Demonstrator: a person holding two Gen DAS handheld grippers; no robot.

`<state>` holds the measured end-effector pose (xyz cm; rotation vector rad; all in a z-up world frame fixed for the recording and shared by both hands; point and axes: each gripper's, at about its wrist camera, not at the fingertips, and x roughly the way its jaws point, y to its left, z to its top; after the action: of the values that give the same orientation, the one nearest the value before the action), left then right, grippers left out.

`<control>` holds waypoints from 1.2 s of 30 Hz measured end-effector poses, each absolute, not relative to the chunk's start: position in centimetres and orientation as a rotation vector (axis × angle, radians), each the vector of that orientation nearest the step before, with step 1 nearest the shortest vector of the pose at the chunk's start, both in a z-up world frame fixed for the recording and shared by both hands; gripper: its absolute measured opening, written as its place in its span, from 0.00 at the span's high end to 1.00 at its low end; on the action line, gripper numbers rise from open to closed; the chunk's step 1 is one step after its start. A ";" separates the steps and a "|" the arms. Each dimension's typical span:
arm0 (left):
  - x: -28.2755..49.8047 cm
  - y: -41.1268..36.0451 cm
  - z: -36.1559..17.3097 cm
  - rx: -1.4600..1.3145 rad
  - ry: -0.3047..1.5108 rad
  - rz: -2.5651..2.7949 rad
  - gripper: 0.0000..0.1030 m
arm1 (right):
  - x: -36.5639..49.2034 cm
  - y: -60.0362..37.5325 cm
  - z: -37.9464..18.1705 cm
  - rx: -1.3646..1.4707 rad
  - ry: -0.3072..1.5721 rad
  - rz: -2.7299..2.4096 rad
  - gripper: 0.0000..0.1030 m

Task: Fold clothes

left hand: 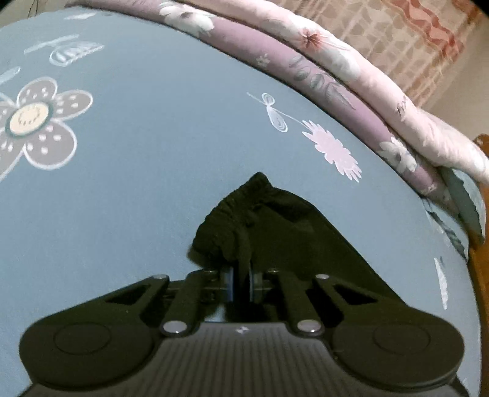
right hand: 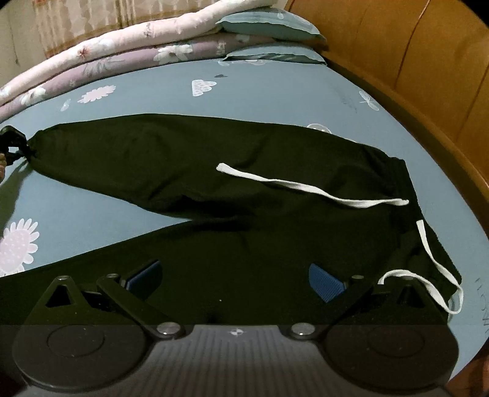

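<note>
1. A pair of black trousers [right hand: 214, 171] lies spread on the blue flowered bed sheet [right hand: 275, 91], its waistband toward the wooden headboard [right hand: 428, 76] and its legs reaching away from it.
2. Two ends of a white drawstring [right hand: 305, 186] lie on the trousers near the waistband; one end loops off the cloth beside the right tongs.
3. The left tongs [left hand: 241, 281] are closed tight on the gathered cuff [left hand: 232, 220] of the far leg, at the end of the trousers farthest from the headboard.
4. The right tongs [right hand: 235, 281] stand wide apart above the near leg, their blue pads [right hand: 327, 281] gripping nothing.
5. Folded pink and mauve quilts [right hand: 107, 58] lie beyond the trousers along the far edge of the bed, with two blue pillows [right hand: 269, 27] stacked against the headboard.
</note>
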<state>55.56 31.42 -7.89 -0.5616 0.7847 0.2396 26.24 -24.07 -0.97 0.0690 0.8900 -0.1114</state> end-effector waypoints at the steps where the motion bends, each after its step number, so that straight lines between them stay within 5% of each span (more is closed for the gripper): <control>1: 55.6 31.4 -7.7 -0.543 0.786 0.243 0.95 | 26.4 -24.0 -1.0 0.068 0.892 -0.121 0.00; 9: 55.5 32.8 -7.8 -0.513 0.780 0.222 0.93 | 27.7 -23.1 -0.7 0.061 0.921 -0.125 0.00; 16: 56.1 32.7 -7.2 -0.489 0.827 0.237 0.81 | 26.6 -24.3 -0.3 0.100 0.885 -0.128 0.00; 23: 51.6 33.3 -5.3 -0.510 0.835 0.315 0.65 | 27.0 -27.1 -0.2 0.170 0.786 -0.019 0.03; 36: 40.9 24.9 1.0 -0.460 0.840 0.241 0.57 | 36.4 -25.3 -6.7 0.209 0.795 0.385 0.02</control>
<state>40.88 24.90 1.04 -0.4601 0.8402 0.2405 36.40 -25.34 -6.65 0.2090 0.7951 0.3848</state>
